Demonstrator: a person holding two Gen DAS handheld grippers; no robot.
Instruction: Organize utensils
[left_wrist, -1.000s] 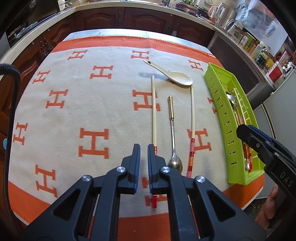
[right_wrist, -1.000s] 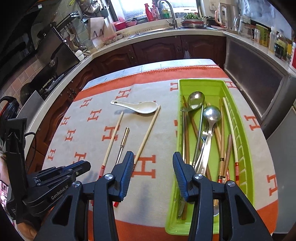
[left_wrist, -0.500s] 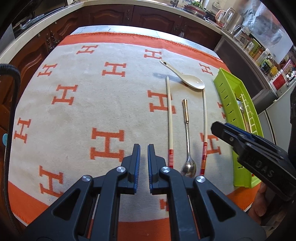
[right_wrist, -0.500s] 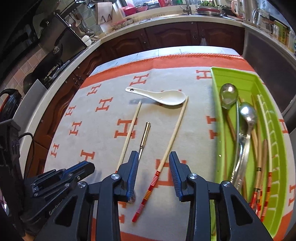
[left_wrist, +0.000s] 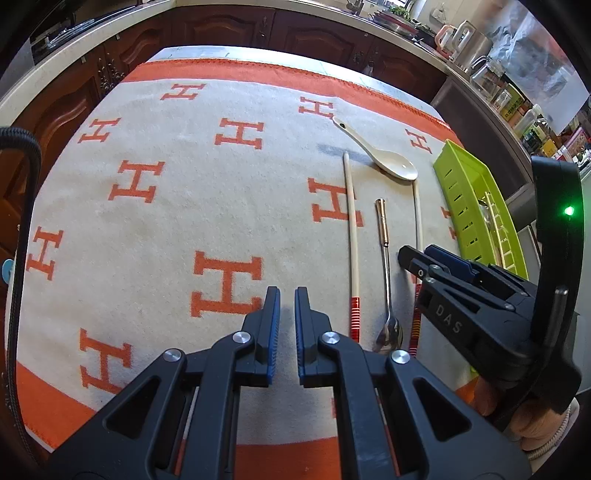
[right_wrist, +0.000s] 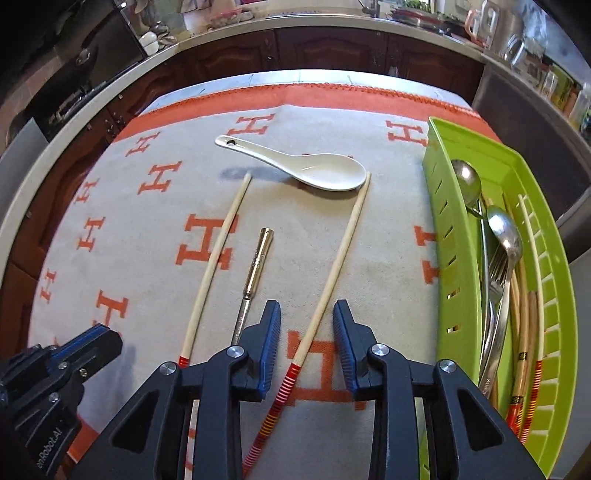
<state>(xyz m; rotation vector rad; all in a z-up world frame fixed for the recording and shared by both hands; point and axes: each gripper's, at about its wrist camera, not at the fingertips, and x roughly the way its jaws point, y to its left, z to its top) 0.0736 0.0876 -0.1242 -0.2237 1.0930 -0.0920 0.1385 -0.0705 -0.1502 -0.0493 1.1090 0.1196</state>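
Two pale chopsticks with red-striped ends lie on the cloth, with a gold-handled metal spoon (right_wrist: 255, 266) between them. My right gripper (right_wrist: 306, 332) hangs low over the right chopstick (right_wrist: 332, 280). Its jaws are closing with that chopstick between them, and the pads are not touching it. The left chopstick (right_wrist: 218, 258) lies free. A white ceramic spoon (right_wrist: 306, 168) rests beyond their far tips. My left gripper (left_wrist: 287, 306) is shut on nothing, hovering over bare cloth left of the left chopstick (left_wrist: 352, 229). The right gripper (left_wrist: 424, 258) shows in the left wrist view too.
A lime-green slotted tray (right_wrist: 454, 258) at the right edge holds several spoons, forks and chopsticks. The grey cloth (left_wrist: 166, 221) with orange H marks covers the table. Dark cabinets and a counter with jars and kettles run behind. A hand (left_wrist: 532, 424) grips the right tool.
My right gripper has moved left from the tray and sunk over the right chopstick, and its jaws have narrowed. The left gripper has drifted a little leftward and stays shut.
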